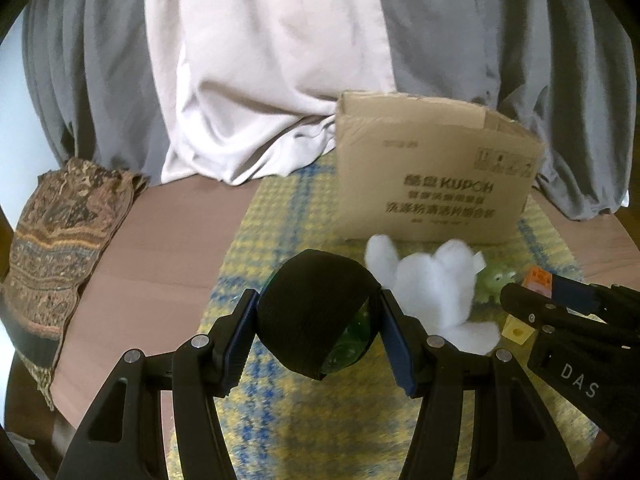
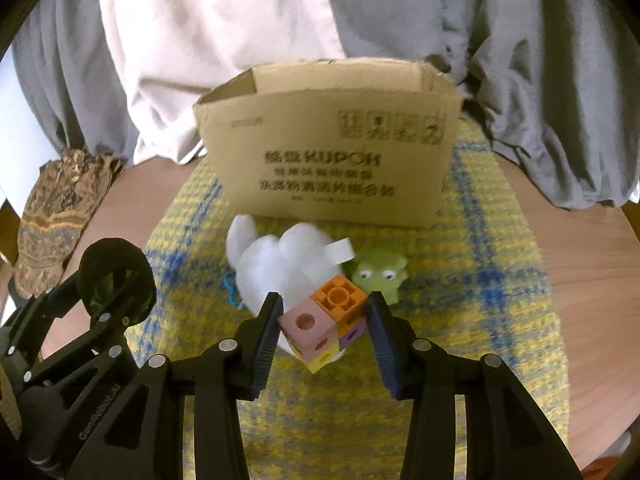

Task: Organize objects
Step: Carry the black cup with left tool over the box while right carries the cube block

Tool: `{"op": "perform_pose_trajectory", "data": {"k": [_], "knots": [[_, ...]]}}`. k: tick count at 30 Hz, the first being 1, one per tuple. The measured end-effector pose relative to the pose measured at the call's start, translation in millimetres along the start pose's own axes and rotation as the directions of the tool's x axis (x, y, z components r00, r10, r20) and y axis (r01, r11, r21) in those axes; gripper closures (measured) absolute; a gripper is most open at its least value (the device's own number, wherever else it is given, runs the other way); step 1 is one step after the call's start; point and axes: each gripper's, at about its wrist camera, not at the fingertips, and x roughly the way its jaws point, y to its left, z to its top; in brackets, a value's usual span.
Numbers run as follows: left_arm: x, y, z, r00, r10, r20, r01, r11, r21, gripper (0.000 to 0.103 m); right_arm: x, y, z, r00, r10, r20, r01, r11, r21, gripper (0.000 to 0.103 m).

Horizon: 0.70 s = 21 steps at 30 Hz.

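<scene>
My left gripper is shut on a black ribbed ball with a green clear window, held above the yellow-and-blue mat; the same ball shows at the left in the right wrist view. My right gripper is shut on a block of coloured cubes, pink, orange, yellow and purple, also lifted off the mat. An open cardboard box stands upright behind both grippers. A white plush toy and a green frog figure lie on the mat in front of the box.
A yellow-and-blue woven mat covers the middle of a round wooden table. A folded patterned cloth lies at the table's left edge. Grey and white curtains hang behind the box. A small yellow cube rests by the plush toy.
</scene>
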Motion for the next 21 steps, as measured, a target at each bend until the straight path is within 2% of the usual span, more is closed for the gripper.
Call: {"op": "perform_pose_trajectory", "data": {"k": [8, 21], "knots": [[-5.9, -19.1, 26.4, 0.999, -0.025, 0.035, 0.024, 0.999, 0.024, 0.045, -14.9, -20.1, 18.4, 0.999, -0.015, 0.037, 0.014, 1.000, 0.027, 0.060], [-12.2, -33.0, 67.6, 0.995, -0.059, 0.086, 0.055, 0.998, 0.041, 0.045, -38.5, -31.2, 55.1, 0.994, -0.036, 0.106, 0.033, 0.999, 0.029, 0.060]]}}
